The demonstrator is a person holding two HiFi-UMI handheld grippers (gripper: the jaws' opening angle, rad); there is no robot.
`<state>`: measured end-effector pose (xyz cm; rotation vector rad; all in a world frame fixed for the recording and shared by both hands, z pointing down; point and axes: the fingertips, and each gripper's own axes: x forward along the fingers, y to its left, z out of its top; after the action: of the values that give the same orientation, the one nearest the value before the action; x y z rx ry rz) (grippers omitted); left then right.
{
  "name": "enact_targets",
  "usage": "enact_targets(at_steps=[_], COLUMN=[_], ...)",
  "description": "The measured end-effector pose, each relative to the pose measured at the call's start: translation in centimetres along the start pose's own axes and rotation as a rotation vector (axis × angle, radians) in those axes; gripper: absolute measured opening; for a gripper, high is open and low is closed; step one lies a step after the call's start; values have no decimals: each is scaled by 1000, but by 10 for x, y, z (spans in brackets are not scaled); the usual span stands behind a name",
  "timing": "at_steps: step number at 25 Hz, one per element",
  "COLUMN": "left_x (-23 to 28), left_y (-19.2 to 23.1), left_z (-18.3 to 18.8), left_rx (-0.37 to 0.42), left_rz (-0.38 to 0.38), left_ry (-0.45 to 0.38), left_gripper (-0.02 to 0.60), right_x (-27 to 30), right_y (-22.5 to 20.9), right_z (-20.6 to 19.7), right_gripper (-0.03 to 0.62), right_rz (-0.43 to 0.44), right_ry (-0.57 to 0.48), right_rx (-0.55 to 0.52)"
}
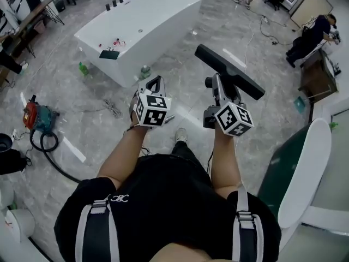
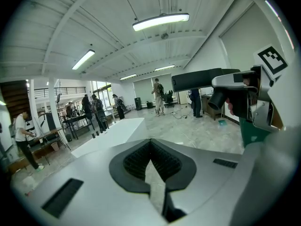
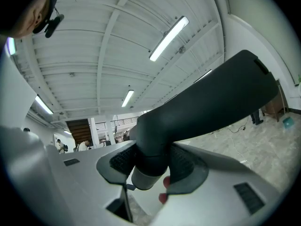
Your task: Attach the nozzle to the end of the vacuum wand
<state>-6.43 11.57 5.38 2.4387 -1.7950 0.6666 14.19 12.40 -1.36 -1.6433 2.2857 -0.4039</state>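
The nozzle (image 1: 229,72) is a long black floor head with a round neck. My right gripper (image 1: 217,86) is shut on that neck and holds it up at chest height. In the right gripper view the nozzle (image 3: 202,107) fills the frame, its neck clamped between the ribbed pads (image 3: 121,161) of the right gripper (image 3: 150,166). My left gripper (image 1: 155,84) hangs beside it to the left, shut, with nothing in it. In the left gripper view the left gripper (image 2: 150,166) has its jaws together, and the nozzle (image 2: 197,79) shows at the upper right. No vacuum wand shows in any view.
A white bathtub (image 1: 142,21) stands on the grey marble floor ahead. A red and teal machine (image 1: 37,118) with a black hose (image 1: 52,152) lies at the left, a green bottle (image 1: 83,68) near the tub. A white curved panel (image 1: 305,168) stands at right. A person (image 1: 311,34) works far right.
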Motion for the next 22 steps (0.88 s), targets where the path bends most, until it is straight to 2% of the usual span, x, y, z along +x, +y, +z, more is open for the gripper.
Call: enact_targets(at_steps=[7, 12, 15, 18, 22], left_x=[89, 165, 202, 241, 279], left_y=[1, -11, -22, -28, -27], left_z=[23, 19, -12, -55, -134], left_rx=[20, 30, 62, 52, 49], left_rz=[28, -8, -55, -98, -140], left_ry=[20, 111, 215, 313, 435], left_gripper=[8, 9, 9, 11, 15], right_x=[76, 141, 176, 215, 256], right_y=[-56, -105, -133, -160, -183], right_z=[10, 12, -8, -36, -100], right_gripper=[193, 193, 193, 193, 193], right_rz=[33, 76, 99, 119, 126], right_ry=[4, 48, 119, 179, 266], right_rx=[10, 17, 51, 85, 156])
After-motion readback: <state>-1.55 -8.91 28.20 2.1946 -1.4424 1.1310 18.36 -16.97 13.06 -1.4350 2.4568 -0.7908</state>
